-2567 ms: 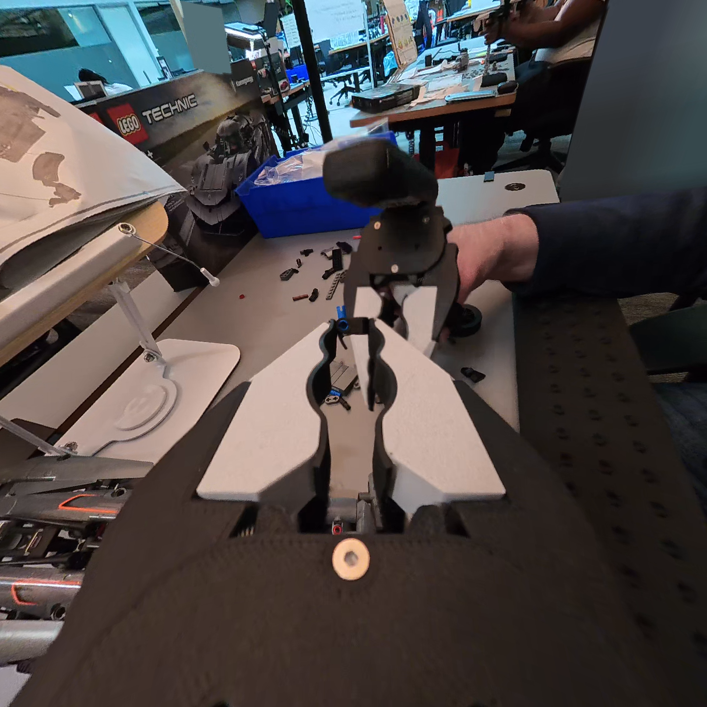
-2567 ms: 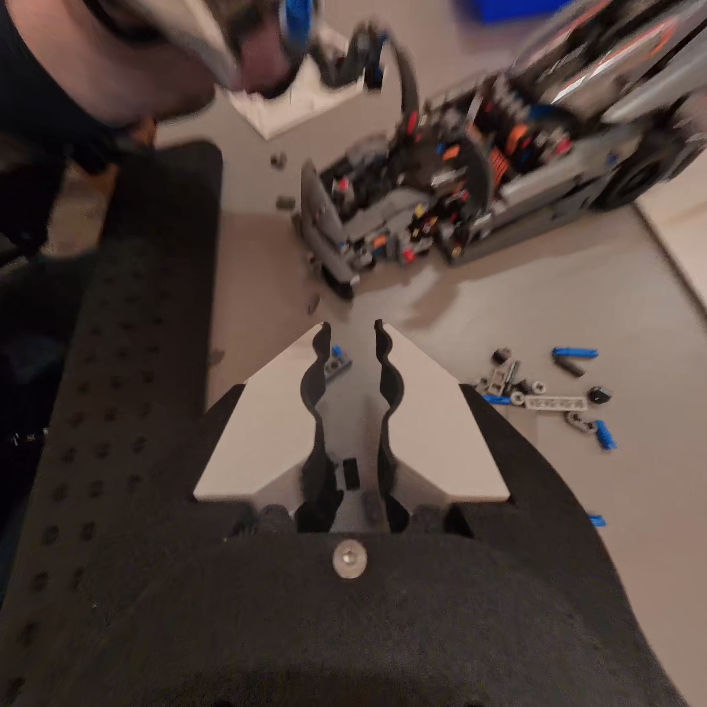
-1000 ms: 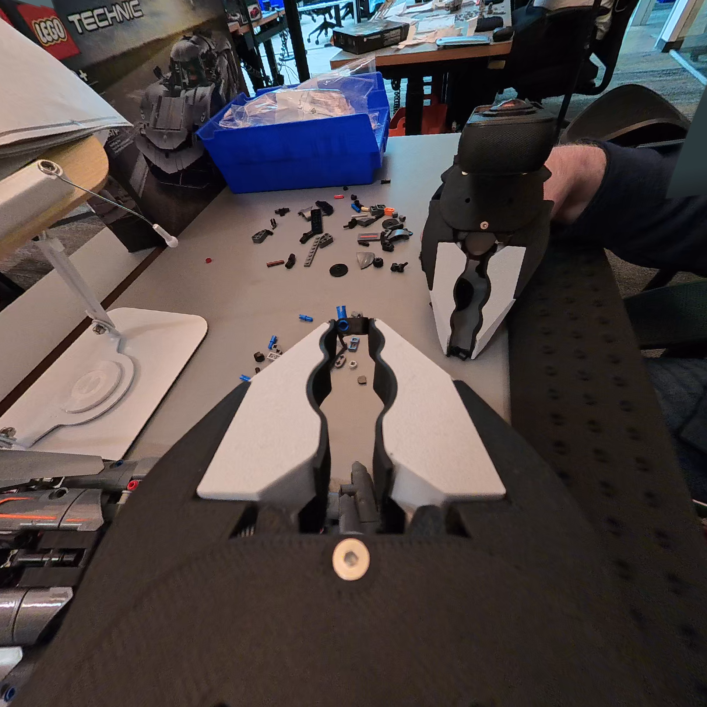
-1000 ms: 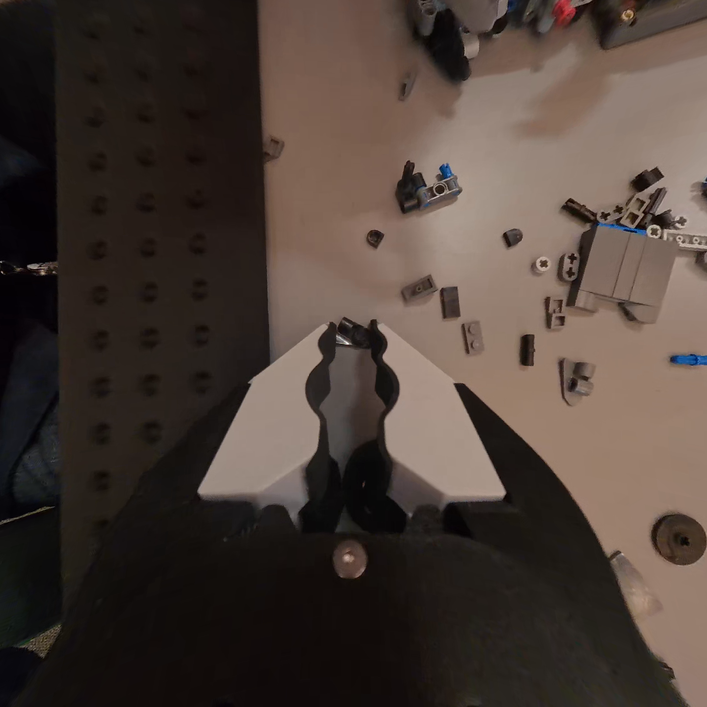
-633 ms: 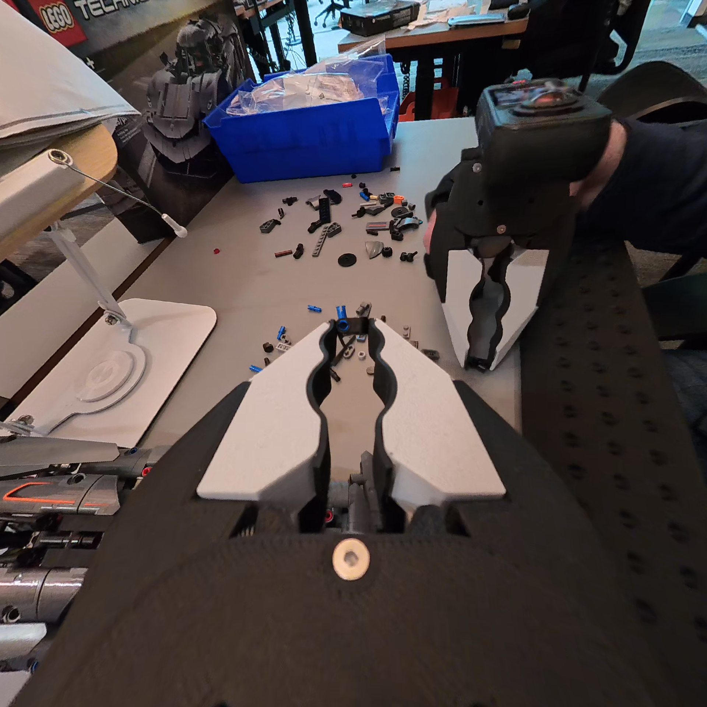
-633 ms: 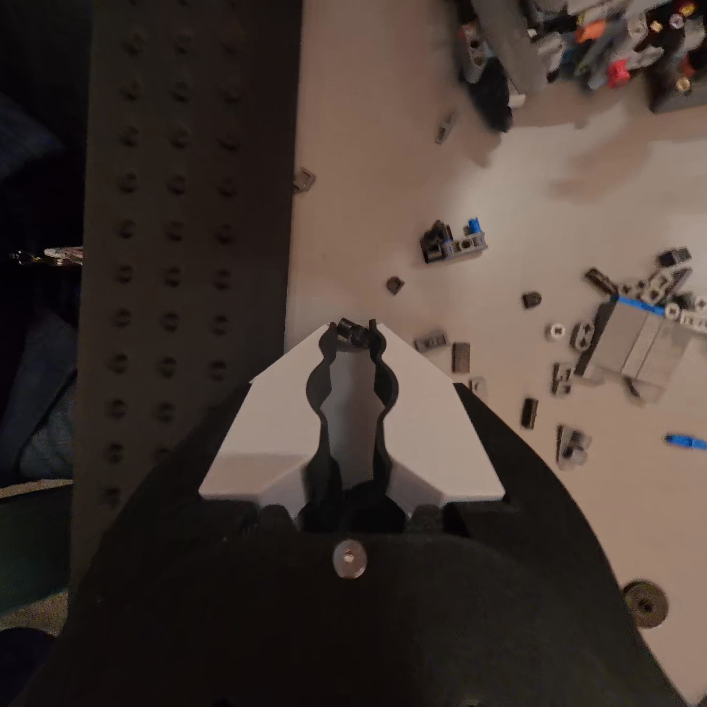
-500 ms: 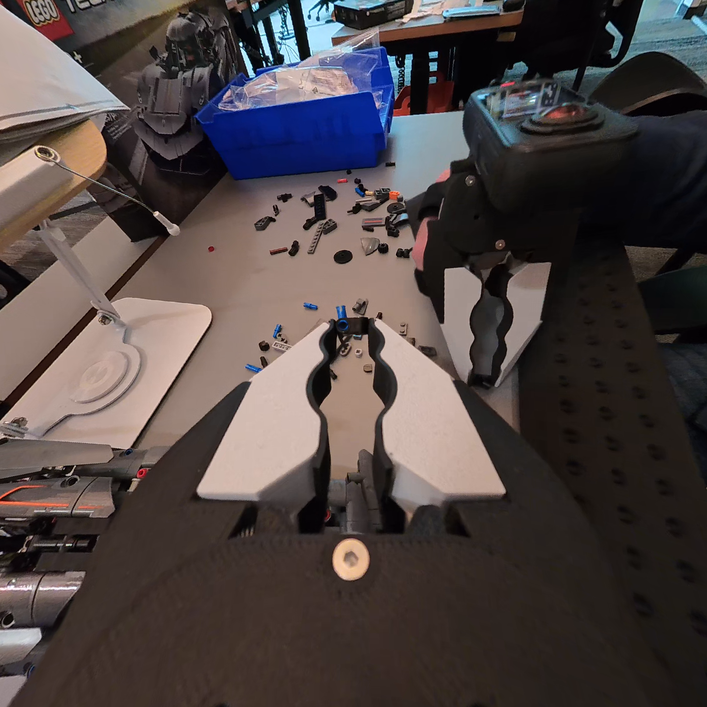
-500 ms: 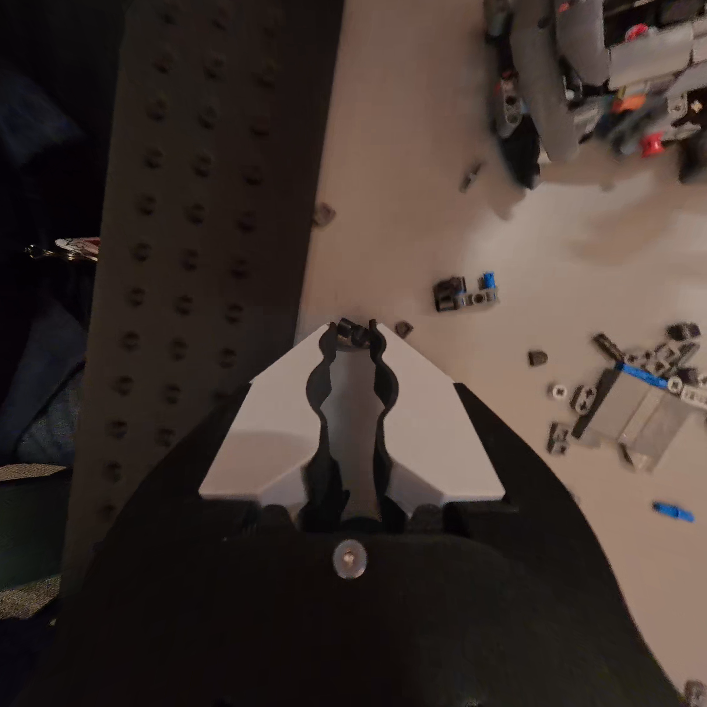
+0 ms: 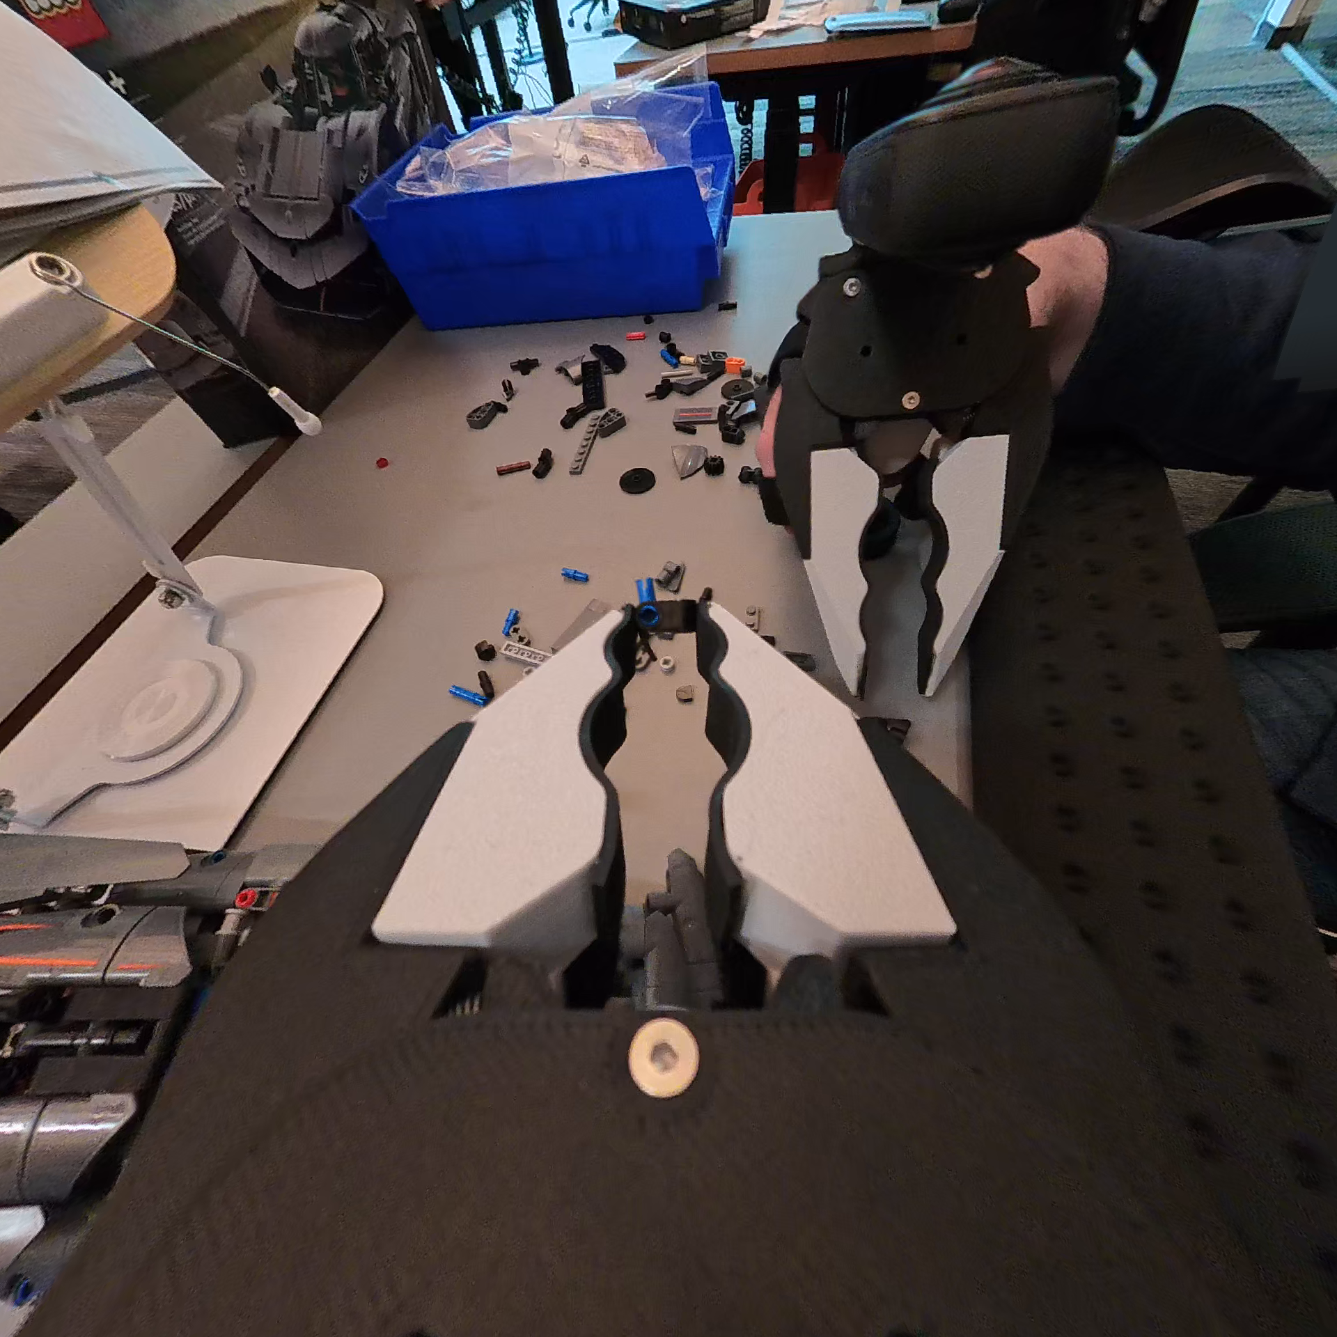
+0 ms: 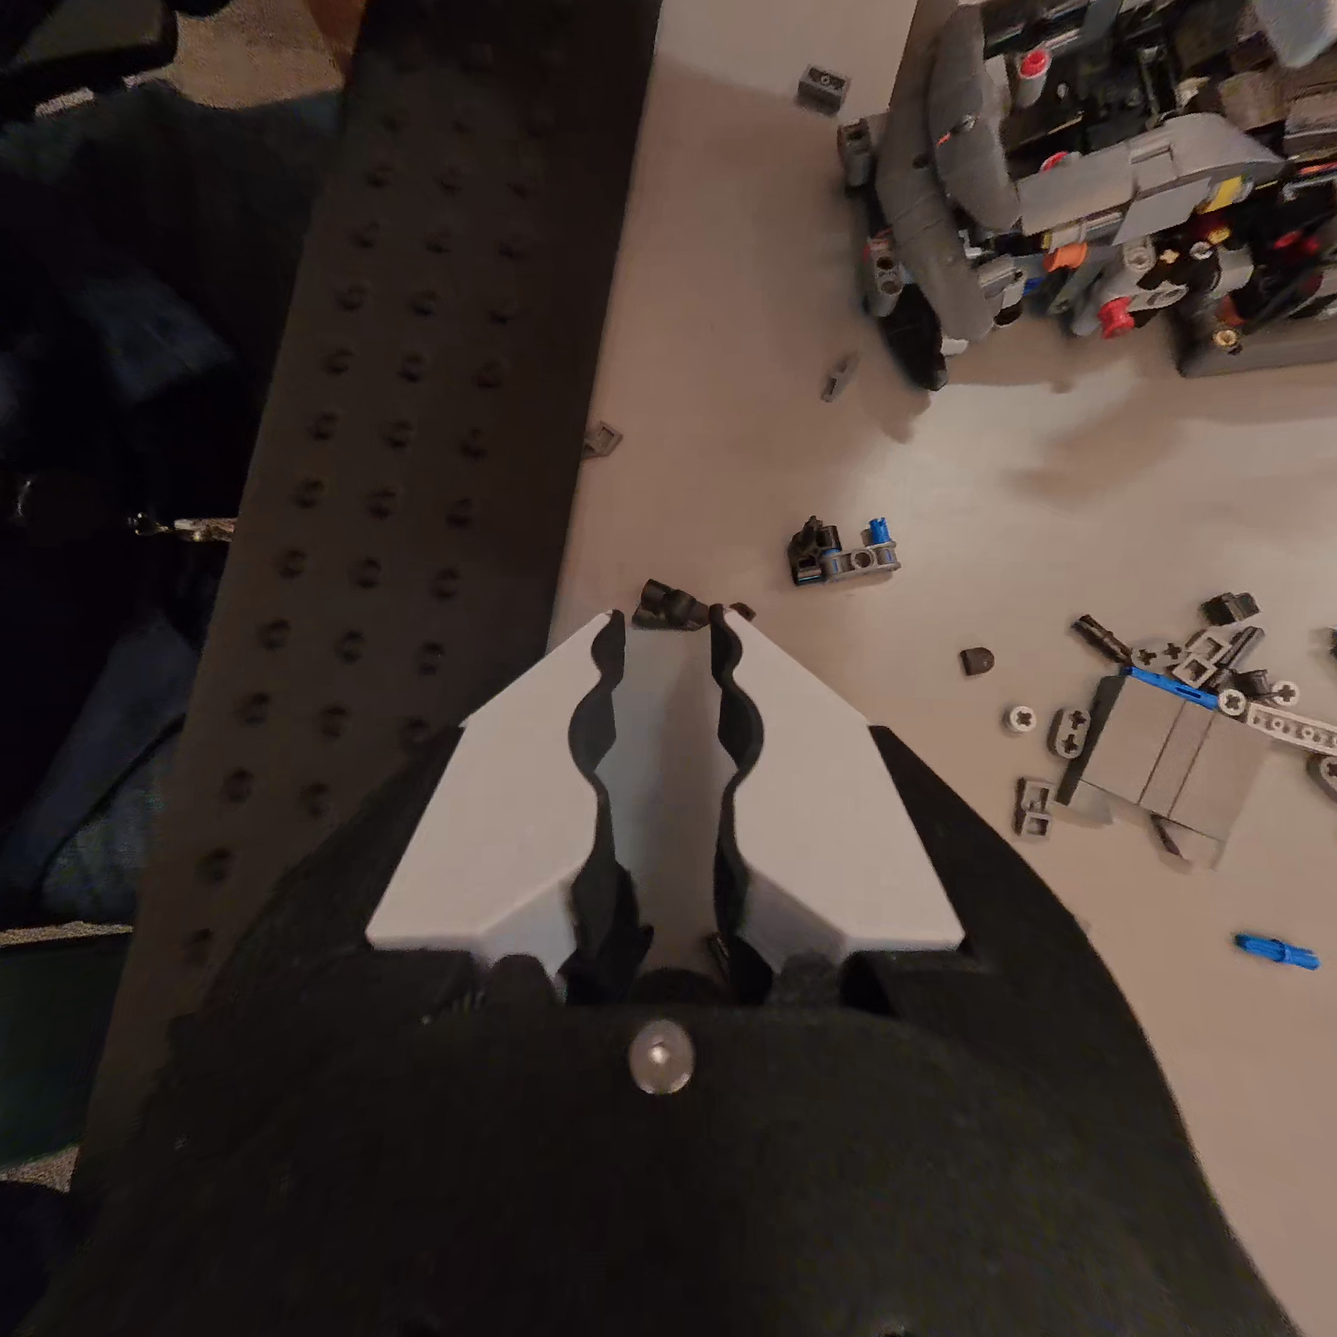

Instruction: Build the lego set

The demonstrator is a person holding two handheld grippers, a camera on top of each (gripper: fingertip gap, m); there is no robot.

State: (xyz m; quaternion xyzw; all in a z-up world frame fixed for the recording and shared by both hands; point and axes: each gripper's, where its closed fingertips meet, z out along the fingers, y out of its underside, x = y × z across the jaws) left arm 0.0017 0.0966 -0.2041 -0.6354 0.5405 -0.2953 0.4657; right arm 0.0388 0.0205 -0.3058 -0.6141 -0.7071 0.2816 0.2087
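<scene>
My left gripper (image 9: 662, 615) is shut on a small black piece with a blue pin (image 9: 669, 616), held above the grey table (image 9: 448, 521). My right gripper (image 10: 665, 615) points down at the table's right edge, jaws slightly apart. A small black piece (image 10: 669, 606) lies on the table just past its tips. The right gripper also shows in the left wrist view (image 9: 893, 687), held by a person's hand (image 9: 1063, 304). The part-built grey model stands at the top right of the right wrist view (image 10: 1085, 202) and at the lower left of the left wrist view (image 9: 87, 955).
A black perforated mat (image 10: 405, 434) runs along the table's edge. Loose pieces (image 9: 600, 419) are scattered over the table, with a grey-and-blue subassembly (image 10: 843, 557) and a grey panel block (image 10: 1157, 767). A blue bin (image 9: 557, 239) of bags and a white stand base (image 9: 181, 694) sit farther off. About 12 centimeters separates my left fingertips from my right.
My right gripper pinched the small black piece at the table's edge, then its jaws parted and the piece now lies past the tips. My left gripper kept its piece and barely moved.
</scene>
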